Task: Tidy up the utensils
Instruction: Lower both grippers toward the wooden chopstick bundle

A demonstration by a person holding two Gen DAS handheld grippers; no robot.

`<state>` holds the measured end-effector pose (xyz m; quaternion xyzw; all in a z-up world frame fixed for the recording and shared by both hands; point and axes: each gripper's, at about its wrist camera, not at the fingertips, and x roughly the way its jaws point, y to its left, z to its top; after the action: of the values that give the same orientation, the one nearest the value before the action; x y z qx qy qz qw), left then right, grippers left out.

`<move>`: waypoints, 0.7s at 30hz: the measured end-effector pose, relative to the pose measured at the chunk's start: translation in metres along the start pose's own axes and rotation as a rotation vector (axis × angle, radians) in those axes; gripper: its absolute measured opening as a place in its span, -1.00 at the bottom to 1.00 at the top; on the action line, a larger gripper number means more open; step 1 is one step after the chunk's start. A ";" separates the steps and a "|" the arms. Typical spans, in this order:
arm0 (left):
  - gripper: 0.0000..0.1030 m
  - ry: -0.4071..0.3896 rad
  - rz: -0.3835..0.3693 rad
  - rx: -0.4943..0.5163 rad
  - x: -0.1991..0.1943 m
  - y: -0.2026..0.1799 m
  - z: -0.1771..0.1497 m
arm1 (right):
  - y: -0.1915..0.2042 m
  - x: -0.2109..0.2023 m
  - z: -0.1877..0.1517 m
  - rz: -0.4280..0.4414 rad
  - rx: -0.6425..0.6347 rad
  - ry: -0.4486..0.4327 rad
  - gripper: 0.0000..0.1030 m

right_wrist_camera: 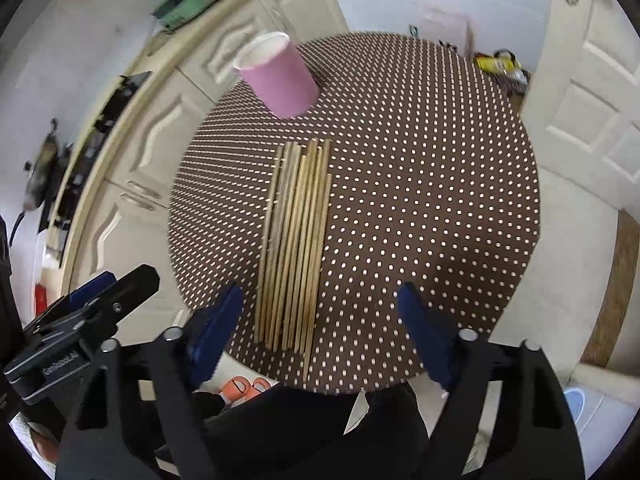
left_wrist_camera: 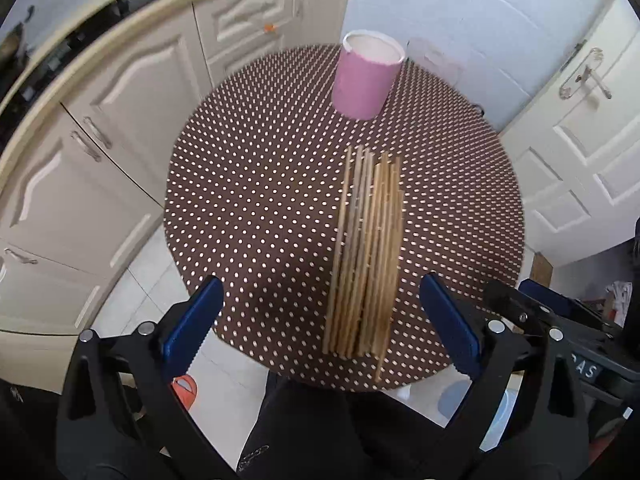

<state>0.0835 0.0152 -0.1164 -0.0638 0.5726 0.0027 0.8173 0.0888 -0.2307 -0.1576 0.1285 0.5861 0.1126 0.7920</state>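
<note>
Several wooden chopsticks (left_wrist_camera: 366, 252) (right_wrist_camera: 298, 240) lie side by side in a row on a round brown table with white dots (left_wrist_camera: 256, 184) (right_wrist_camera: 420, 200). Beyond them stands a pink cup (left_wrist_camera: 366, 76) (right_wrist_camera: 280, 76), upright and empty as far as I can see. My left gripper (left_wrist_camera: 320, 320) hangs open above the near table edge, the chopsticks' near ends lying below the gap between its blue pads. My right gripper (right_wrist_camera: 320, 320) is also open above the same near ends, touching nothing. Each gripper shows at the edge of the other's view.
Cream kitchen cabinets (left_wrist_camera: 120, 92) curve along the left under a worktop. A white door (left_wrist_camera: 580, 120) stands at the right. A person's dark-clothed legs (right_wrist_camera: 300, 420) are below the near table edge, over a tiled floor.
</note>
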 end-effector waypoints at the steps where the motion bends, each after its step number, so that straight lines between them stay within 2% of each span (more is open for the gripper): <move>1: 0.81 0.033 0.004 0.002 0.011 0.004 0.008 | 0.000 0.009 0.006 -0.007 0.022 0.017 0.25; 9: 0.78 0.187 0.000 0.006 0.081 0.029 0.043 | 0.003 0.065 0.040 -0.105 0.094 0.064 -0.13; 12: 0.79 0.248 -0.014 -0.009 0.106 0.038 0.052 | 0.000 0.088 0.046 -0.103 0.144 0.104 -0.27; 16: 0.79 0.258 -0.001 0.018 0.120 0.042 0.062 | 0.004 0.108 0.049 -0.181 0.123 0.116 -0.30; 21: 0.79 0.283 0.012 0.029 0.134 0.050 0.072 | 0.005 0.128 0.049 -0.231 0.136 0.142 -0.37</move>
<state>0.1934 0.0634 -0.2222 -0.0482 0.6824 -0.0097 0.7293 0.1723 -0.1874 -0.2576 0.1051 0.6576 -0.0103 0.7459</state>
